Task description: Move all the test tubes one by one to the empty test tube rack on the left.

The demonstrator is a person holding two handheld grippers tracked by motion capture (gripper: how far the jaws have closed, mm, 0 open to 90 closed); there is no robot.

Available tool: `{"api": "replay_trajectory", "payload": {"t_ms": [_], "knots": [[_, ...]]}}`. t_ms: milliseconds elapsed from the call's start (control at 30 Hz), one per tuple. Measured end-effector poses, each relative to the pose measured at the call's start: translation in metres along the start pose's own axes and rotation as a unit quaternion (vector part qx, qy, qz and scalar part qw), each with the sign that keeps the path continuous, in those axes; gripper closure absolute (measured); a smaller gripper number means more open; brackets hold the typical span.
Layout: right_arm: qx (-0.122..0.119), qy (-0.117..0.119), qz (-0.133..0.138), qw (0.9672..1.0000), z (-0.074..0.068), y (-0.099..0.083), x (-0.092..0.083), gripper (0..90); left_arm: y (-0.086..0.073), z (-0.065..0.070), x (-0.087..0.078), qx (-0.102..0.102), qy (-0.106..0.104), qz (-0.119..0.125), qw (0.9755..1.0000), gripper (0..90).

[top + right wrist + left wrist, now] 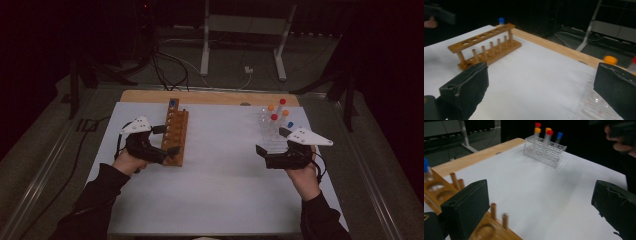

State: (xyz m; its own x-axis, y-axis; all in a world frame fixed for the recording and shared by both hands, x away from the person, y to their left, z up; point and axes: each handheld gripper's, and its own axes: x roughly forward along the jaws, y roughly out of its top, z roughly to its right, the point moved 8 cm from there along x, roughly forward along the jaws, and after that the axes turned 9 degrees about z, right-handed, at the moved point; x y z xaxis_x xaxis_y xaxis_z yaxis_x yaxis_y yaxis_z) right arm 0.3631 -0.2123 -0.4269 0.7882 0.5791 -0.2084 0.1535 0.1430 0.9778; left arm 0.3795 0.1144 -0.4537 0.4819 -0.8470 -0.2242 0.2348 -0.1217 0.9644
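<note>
A wooden tube rack (176,132) lies left of centre on the white sheet, with one blue-capped tube (172,103) in its far end. A clear plastic rack (270,135) at the right holds several tubes with orange, red and blue caps. My left gripper (167,140) hovers at the wooden rack's near end, pointing right. In the left gripper view its jaws stand wide apart, open (541,207), over bare sheet, beside the wooden rack (439,192). My right gripper (270,142) sits by the clear rack's near side, open (541,85), with nothing between its jaws.
The white sheet (220,185) covers the table, with a strip of bare wooden edge (210,97) at the far side. Beyond the table, a white metal stand (245,30) and cables (170,65) are on the floor. The clear rack (544,151) has free sheet around it.
</note>
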Motion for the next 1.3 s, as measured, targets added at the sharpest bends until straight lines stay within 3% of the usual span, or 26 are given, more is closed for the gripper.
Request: {"api": "replay_trajectory", "payload": {"t_ms": [333,533,633,967,1033,1300], "knots": [[-0.009,-0.058,-0.005,0.9982,0.034,-0.002,-0.009,0.2,-0.01,0.029,-0.007,0.008,-0.02,0.009,0.9997,2.4],[-0.004,-0.094,-0.024,0.9953,0.055,-0.015,-0.009,0.2,-0.015,0.034,-0.01,0.008,-0.025,0.011,0.9996,2.4],[0.001,-0.118,-0.03,0.9925,0.066,-0.023,-0.007,5.8,-0.016,0.036,-0.011,0.011,-0.024,0.011,0.9996,2.4],[0.025,-0.161,-0.063,0.9845,0.094,-0.052,0.005,17.2,-0.016,0.036,-0.013,0.012,-0.026,0.015,0.9995,2.4],[0.035,-0.159,-0.066,0.9844,0.097,-0.057,0.006,25.5,-0.018,0.036,-0.013,0.014,-0.028,0.013,0.9994,2.4],[0.063,-0.177,-0.079,0.979,0.114,-0.065,0.013,41.7,-0.019,0.035,-0.012,0.01,-0.03,0.01,0.9995,2.4]]}}
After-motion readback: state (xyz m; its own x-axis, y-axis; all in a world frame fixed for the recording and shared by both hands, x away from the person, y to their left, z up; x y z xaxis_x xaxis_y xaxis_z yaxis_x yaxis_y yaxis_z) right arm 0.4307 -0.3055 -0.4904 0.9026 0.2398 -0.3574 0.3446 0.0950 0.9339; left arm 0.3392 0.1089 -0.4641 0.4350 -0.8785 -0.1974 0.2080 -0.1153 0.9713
